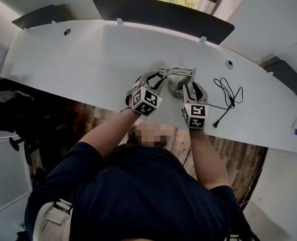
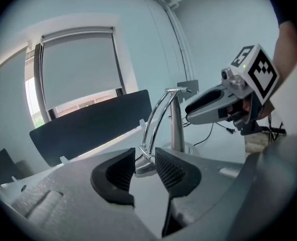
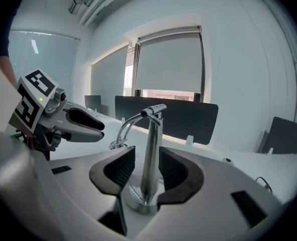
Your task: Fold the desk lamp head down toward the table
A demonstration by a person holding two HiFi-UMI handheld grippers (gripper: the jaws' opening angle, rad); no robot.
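A chrome desk lamp (image 1: 177,74) stands on the white desk (image 1: 78,59), its thin arm arching left and down from the post's top. In the left gripper view the small lamp head (image 2: 143,165) sits low between the pads of my left gripper (image 2: 144,170), with slim gaps on both sides, so the jaws stand open. The upright post (image 3: 151,149) rises between the pads of my right gripper (image 3: 146,167), just above the round base (image 3: 138,204); a gap shows on the left side, jaws open. In the head view, the left gripper (image 1: 156,78) and right gripper (image 1: 192,85) flank the lamp.
The lamp's black cable (image 1: 228,92) loops on the desk to the right and ends in a plug (image 1: 216,123). A dark divider panel (image 1: 163,14) runs along the desk's far edge under a window. The near desk edge lies just below the grippers.
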